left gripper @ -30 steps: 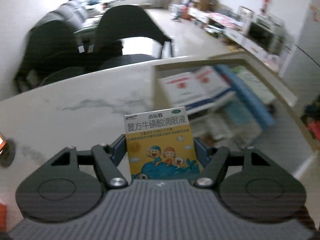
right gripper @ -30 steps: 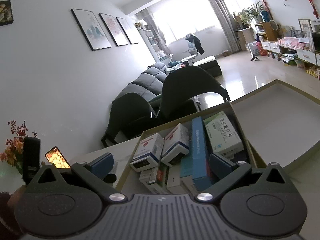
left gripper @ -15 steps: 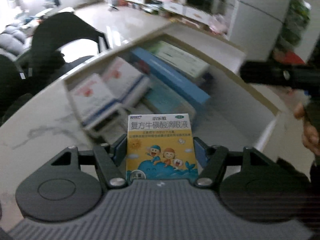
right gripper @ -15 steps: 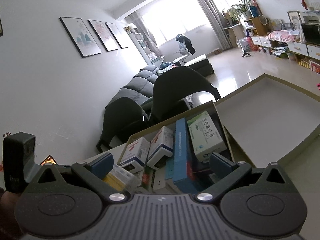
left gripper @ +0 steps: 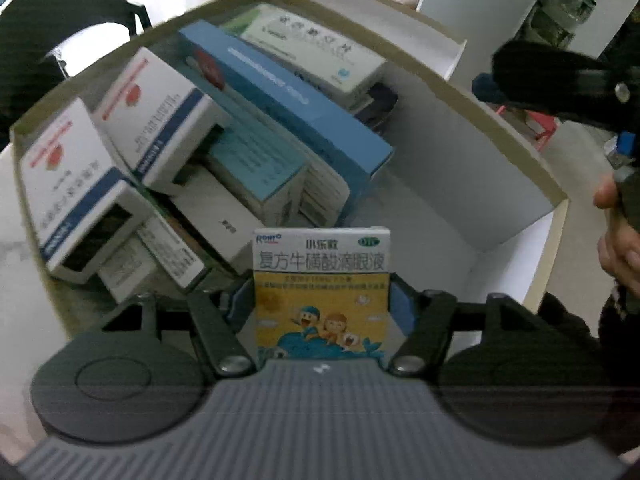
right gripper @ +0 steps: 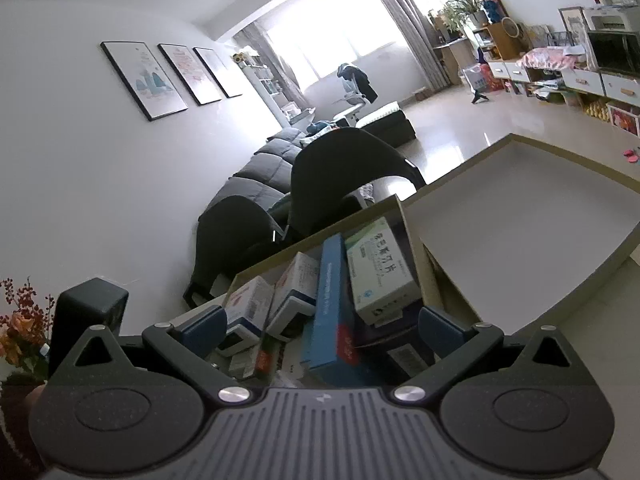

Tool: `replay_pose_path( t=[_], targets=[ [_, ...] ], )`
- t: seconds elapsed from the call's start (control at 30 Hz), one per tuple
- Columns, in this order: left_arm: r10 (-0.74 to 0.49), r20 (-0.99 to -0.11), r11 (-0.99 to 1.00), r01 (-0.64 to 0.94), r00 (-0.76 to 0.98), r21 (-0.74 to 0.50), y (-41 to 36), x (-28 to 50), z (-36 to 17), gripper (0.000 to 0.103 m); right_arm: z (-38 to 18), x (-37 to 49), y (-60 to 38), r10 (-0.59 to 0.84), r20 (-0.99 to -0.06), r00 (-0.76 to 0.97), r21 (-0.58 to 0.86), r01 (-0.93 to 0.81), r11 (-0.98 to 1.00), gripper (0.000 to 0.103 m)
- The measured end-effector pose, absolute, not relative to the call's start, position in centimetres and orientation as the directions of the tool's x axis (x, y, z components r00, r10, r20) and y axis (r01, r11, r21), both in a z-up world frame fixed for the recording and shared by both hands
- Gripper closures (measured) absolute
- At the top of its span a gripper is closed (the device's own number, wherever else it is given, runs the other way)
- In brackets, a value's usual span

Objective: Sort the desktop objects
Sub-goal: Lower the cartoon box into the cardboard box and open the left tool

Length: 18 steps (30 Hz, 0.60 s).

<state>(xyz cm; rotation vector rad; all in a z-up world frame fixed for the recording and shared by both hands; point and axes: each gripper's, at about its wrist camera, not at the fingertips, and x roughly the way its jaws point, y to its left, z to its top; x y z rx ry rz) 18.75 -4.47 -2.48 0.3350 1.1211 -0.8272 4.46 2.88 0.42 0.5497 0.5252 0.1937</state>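
Storage box [left gripper: 516,148] left half packed with cartons [left gripper: 168,120]; right half bare.

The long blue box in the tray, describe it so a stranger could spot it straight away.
Find the shallow beige cardboard tray crammed with medicine cartons. The long flat blue cardboard box lies slantwise across the heap, between the white cartons with red logos and a pale green-and-white carton. It alone is solid blue and longest.

The yellow eye-drop box [left gripper: 322,292] hides its lower edge behind the gripper body. Print on the stacked medicine boxes [left gripper: 160,128] is blurred — unreadable. A hand [left gripper: 618,236] at the right edge is cut off.
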Motion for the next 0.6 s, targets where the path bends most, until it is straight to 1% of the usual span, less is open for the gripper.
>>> replay_pose_path(
  t=[0.37,0.6],
  targets=[
    [-0.387,-0.913,0.602,0.785,0.13,-0.143,-6.5,17.8,-4.0,0.036,-0.7,5.9,2.0,0.314,-0.447,0.837,0.559,-0.013,0.829,0.001],
    [-0.379,-0.918,0.597,0.789,0.115,-0.148,-7.1,17.6,-4.4,0.036,-0.7,6.0,1.8,0.316,-0.446,0.837,0.562,-0.013,0.827,0.001]
  ],
)
